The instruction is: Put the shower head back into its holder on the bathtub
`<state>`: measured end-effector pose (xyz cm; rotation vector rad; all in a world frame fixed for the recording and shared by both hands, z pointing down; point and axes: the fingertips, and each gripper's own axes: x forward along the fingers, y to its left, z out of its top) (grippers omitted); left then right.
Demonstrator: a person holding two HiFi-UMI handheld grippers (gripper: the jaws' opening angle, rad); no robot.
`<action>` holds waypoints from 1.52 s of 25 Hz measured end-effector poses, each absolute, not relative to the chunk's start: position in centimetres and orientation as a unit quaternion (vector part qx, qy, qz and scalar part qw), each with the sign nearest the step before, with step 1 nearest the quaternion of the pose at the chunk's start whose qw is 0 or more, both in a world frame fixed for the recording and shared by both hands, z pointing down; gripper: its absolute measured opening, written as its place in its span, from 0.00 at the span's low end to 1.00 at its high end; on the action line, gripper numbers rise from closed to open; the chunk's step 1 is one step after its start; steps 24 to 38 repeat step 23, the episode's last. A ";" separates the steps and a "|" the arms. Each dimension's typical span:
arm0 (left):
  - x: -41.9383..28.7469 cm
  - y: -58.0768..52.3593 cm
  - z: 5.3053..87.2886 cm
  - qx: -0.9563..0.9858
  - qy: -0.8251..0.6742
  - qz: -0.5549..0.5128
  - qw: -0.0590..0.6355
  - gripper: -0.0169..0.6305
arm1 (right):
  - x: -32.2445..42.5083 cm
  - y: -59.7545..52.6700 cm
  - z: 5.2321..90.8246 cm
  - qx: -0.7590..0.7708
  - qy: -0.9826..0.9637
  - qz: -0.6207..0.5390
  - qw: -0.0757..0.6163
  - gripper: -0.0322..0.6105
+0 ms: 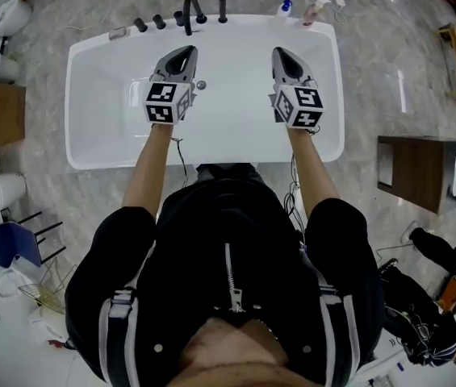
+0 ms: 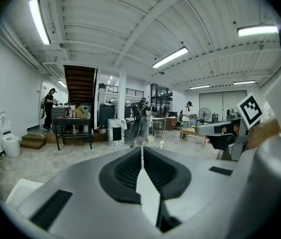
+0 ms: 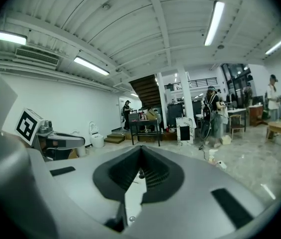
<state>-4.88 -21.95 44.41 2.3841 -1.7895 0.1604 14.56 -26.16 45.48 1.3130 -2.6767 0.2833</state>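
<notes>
While we hold the left gripper [image 1: 184,52] and right gripper [image 1: 282,54] over the bathtub [image 1: 98,127], the dark upright stem we take for the shower head [image 1: 223,8] stands on the far rim at top centre, right of the faucet [image 1: 191,10]. It lies between both grippers, with the left slightly nearer. Both sets of fingers are together, holding nothing.

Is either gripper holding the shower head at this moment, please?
No, the left gripper and right gripper hover shut and empty over the bathtub.

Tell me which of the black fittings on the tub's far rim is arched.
The tall spout: the knobs left of it are stubby, and the post right of it is straight.
</notes>
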 end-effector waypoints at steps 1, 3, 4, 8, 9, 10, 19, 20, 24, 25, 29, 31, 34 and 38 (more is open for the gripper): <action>-4.8 -21.9 44.3 0.797 -0.597 0.055 0.077 0.08 | 14.7 -26.0 45.4 0.437 -0.891 0.095 0.072 0.06; -4.9 -21.9 44.0 0.797 -0.596 0.056 0.074 0.08 | 14.8 -25.9 45.2 0.438 -0.891 0.096 0.070 0.06; -5.0 -21.8 43.9 0.797 -0.597 0.056 0.074 0.08 | 14.8 -25.9 45.0 0.437 -0.892 0.095 0.068 0.06; -5.5 -21.7 43.7 0.794 -0.601 0.053 0.073 0.08 | 14.5 -25.8 44.4 0.434 -0.894 0.089 0.065 0.06; -5.5 -21.7 43.7 0.794 -0.602 0.053 0.073 0.08 | 14.5 -25.7 44.4 0.433 -0.895 0.087 0.064 0.06; -5.4 -21.6 43.8 0.793 -0.602 0.053 0.074 0.08 | 14.5 -25.7 44.3 0.431 -0.896 0.086 0.065 0.06; -4.3 -20.8 44.4 0.792 -0.604 0.050 0.081 0.08 | 15.0 -24.5 44.2 0.425 -0.899 0.086 0.063 0.06; -4.1 -20.8 44.5 0.792 -0.603 0.050 0.082 0.08 | 15.1 -24.5 44.3 0.426 -0.899 0.086 0.062 0.06; -4.0 -20.9 44.6 0.794 -0.600 0.051 0.082 0.08 | 15.3 -24.4 44.4 0.428 -0.898 0.087 0.061 0.06; -4.0 -20.9 44.6 0.794 -0.600 0.051 0.082 0.08 | 15.3 -24.4 44.4 0.428 -0.898 0.087 0.061 0.06; -4.0 -20.9 44.6 0.794 -0.600 0.051 0.082 0.08 | 15.3 -24.4 44.4 0.428 -0.898 0.087 0.061 0.06; -4.0 -20.9 44.6 0.794 -0.600 0.051 0.082 0.08 | 15.3 -24.4 44.4 0.428 -0.898 0.087 0.061 0.06; -4.0 -20.9 44.6 0.794 -0.600 0.051 0.082 0.08 | 15.3 -24.4 44.4 0.428 -0.898 0.087 0.061 0.06; -4.0 -20.9 44.6 0.794 -0.600 0.051 0.082 0.08 | 15.3 -24.4 44.4 0.428 -0.898 0.087 0.061 0.06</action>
